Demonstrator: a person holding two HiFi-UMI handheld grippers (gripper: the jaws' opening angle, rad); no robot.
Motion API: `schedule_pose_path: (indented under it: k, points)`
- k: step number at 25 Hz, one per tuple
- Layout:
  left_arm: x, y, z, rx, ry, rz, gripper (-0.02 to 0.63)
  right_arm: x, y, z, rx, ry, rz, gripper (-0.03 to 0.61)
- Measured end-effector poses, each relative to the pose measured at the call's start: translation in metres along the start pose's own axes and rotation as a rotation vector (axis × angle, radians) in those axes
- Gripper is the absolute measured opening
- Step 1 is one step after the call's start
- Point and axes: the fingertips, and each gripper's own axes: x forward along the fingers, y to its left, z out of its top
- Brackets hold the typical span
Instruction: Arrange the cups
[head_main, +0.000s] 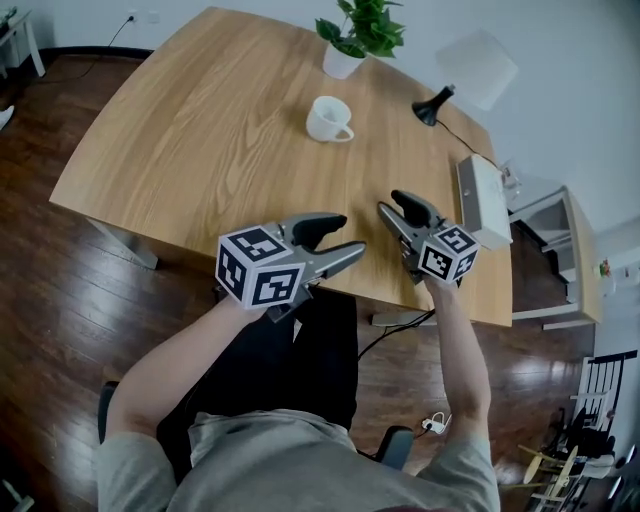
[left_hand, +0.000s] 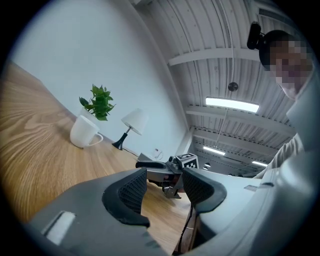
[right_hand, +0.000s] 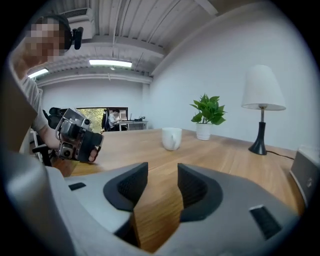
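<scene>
On table (head_main: 200, 130), 1 upright white cup (head_main: 328, 118)

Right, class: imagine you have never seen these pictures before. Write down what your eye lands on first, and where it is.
First come the two grippers with marker cubes at the near edge of the wooden table: the left gripper and the right gripper, both with jaws apart and nothing between them. Next is a lone white cup standing upright toward the far side, with a potted plant just beyond it and a white-shaded lamp off to the right.
</scene>
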Motion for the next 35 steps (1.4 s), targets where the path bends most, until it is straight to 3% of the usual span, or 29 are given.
schedule_pose_path:
  k: [10, 19, 28, 32, 35]
  points:
    - [0.0, 0.001, 0.0, 0.006, 0.007, -0.003, 0.238, 0.046, -0.002, 0.018, -0.038, 0.01, 0.033, 0.179]
    - [0.001, 0.001, -0.001, 0.004, 0.008, 0.0, 0.238, 0.103, -0.025, 0.056, -0.161, 0.033, 0.002, 0.179]
    - [0.002, 0.0, 0.0, -0.003, 0.009, -0.006, 0.238, 0.146, -0.037, 0.06, -0.176, 0.06, -0.043, 0.179]
    - [0.001, 0.001, 0.0, -0.007, 0.007, -0.008, 0.238, 0.15, -0.036, 0.063, -0.186, 0.05, -0.046, 0.089]
    - [0.0, 0.001, 0.0, -0.008, 0.006, -0.009, 0.238, 0.149, -0.037, 0.063, -0.182, 0.065, -0.064, 0.075]
